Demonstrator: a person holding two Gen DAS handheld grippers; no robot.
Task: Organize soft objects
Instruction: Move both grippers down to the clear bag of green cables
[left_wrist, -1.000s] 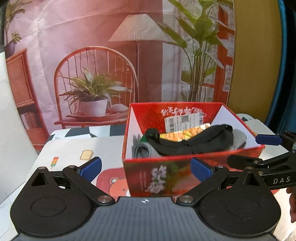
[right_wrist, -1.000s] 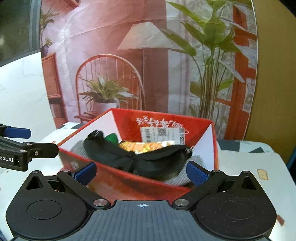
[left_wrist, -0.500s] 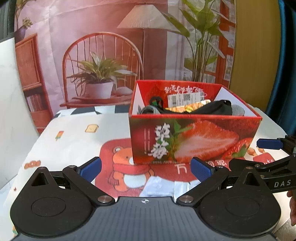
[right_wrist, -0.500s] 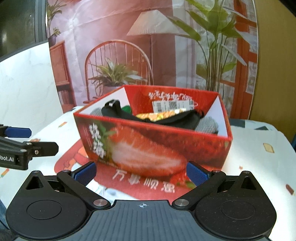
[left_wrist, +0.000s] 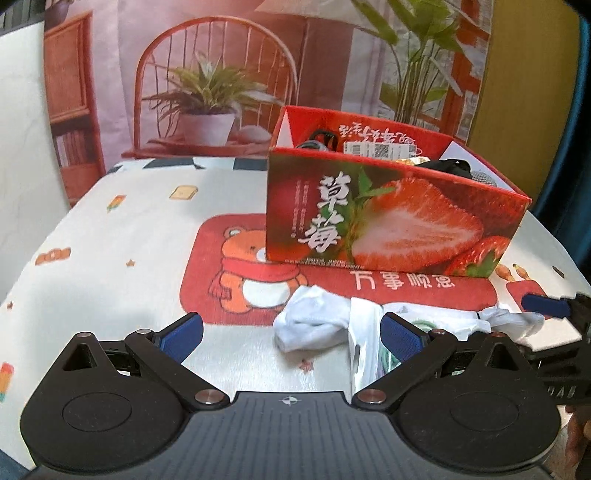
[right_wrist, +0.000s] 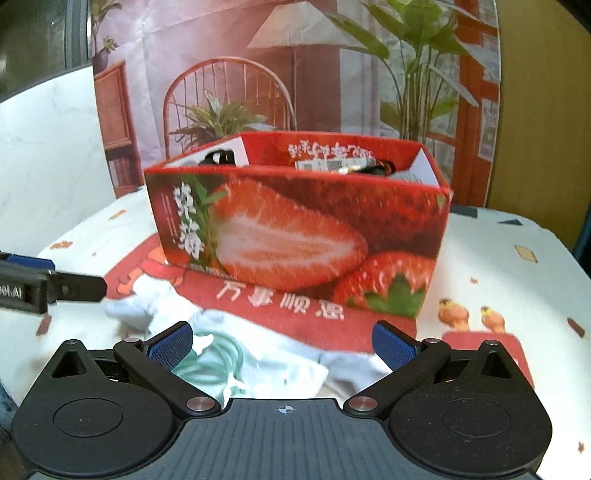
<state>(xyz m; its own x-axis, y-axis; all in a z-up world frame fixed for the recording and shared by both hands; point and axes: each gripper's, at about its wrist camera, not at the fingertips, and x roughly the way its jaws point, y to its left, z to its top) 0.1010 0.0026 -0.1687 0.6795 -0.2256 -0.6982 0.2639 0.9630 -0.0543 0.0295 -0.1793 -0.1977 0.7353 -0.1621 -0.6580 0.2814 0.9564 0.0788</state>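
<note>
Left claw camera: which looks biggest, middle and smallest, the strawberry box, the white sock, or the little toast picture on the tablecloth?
1. Strawberry box: biggest by far.
2. White sock: middle. It lies nearer the camera, so it may look bigger than it really is.
3. Toast picture: smallest. It is farther back, which shrinks it a bit.

The right gripper (right_wrist: 283, 341) gapes over white cloth (right_wrist: 266, 363); strawberry box (right_wrist: 295, 229) stands at twelve o'clock.
</note>
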